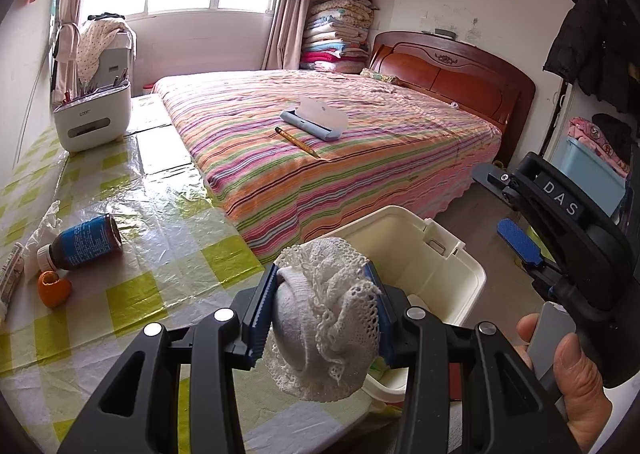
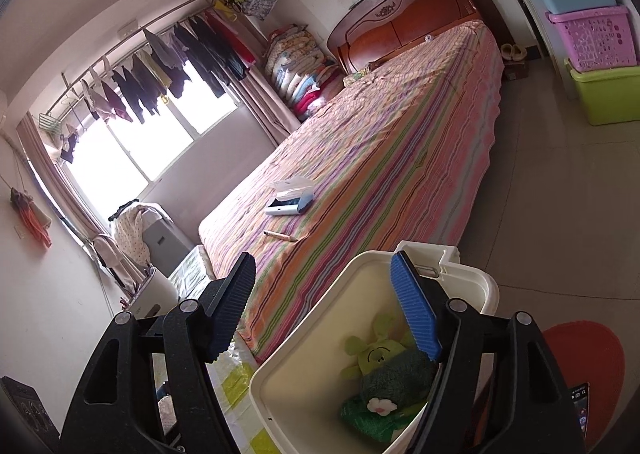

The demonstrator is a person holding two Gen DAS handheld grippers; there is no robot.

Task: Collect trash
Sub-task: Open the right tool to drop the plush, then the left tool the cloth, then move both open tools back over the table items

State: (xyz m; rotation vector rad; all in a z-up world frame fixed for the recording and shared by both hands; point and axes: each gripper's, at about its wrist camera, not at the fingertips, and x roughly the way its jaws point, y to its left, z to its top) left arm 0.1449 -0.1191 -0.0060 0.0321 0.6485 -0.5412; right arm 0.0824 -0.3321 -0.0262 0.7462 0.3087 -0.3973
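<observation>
1. A white lace cloth ball (image 1: 324, 318) is held tight in the left gripper (image 1: 320, 310), at the table's (image 1: 160, 213) right edge.
2. The white bin (image 1: 460, 278) is found just ahead and right, below it.
3. The right gripper (image 2: 328, 306) is kept wide, holding nothing, over the bin.

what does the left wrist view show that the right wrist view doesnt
Only the left wrist view: the left gripper shut on a white lace cloth, plus a brown bottle lying on the checkered table.
Only the right wrist view: green items inside the bin and stacked baskets.
Both: the white bin, the striped bed, and the open right gripper.
</observation>
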